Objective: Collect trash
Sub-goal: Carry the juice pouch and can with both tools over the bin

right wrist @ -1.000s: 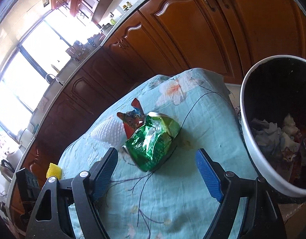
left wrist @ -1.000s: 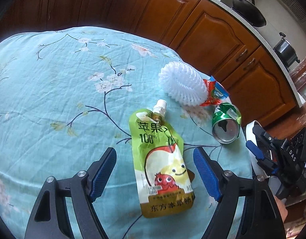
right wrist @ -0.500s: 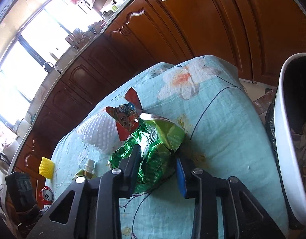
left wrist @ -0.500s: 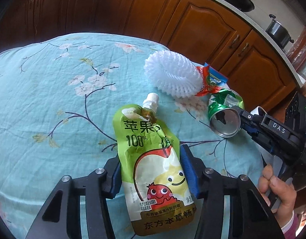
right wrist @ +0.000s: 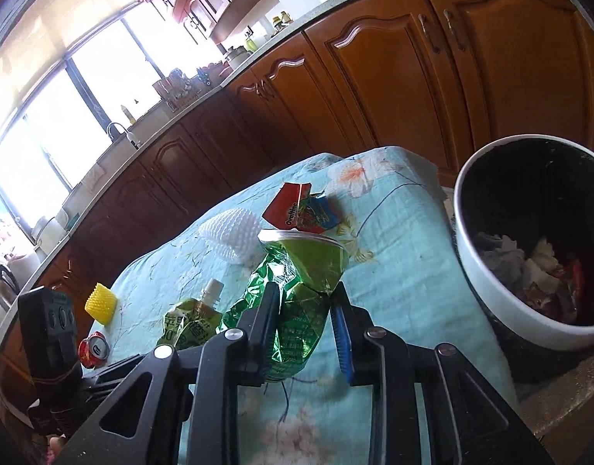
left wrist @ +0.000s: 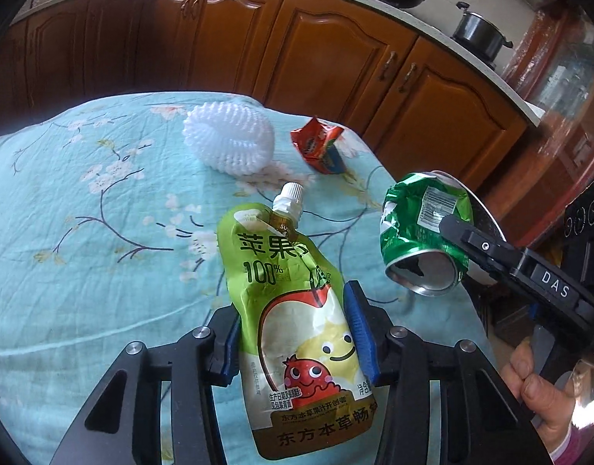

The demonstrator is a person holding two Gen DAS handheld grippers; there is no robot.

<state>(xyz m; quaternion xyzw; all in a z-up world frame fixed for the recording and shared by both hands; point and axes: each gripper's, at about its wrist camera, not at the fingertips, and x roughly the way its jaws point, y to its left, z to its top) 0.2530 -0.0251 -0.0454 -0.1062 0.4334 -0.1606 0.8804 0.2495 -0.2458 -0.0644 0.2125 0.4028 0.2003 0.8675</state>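
two light, crushable pieces are pinched above the table's right edge: the left hand-held gripper (left wrist: 297, 333) squeezes the floppy juice pouch (left wrist: 293, 310) mid-body, the right hand-held gripper (right wrist: 304, 329) the sharp-creased crumpled can (right wrist: 297, 294).

Juice pouch (left wrist: 297, 321) clamped between left gripper (left wrist: 297, 333) fingers, above the tablecloth (left wrist: 84, 255). Crushed can (right wrist: 297, 302) pinched in right gripper (right wrist: 303, 329), to the pouch's right. Behind them on the cloth: foam net (left wrist: 229, 141), with snack wrapper (left wrist: 320, 147) to its right. Trash bin (right wrist: 486, 283) beside the table's right edge, rubbish inside.
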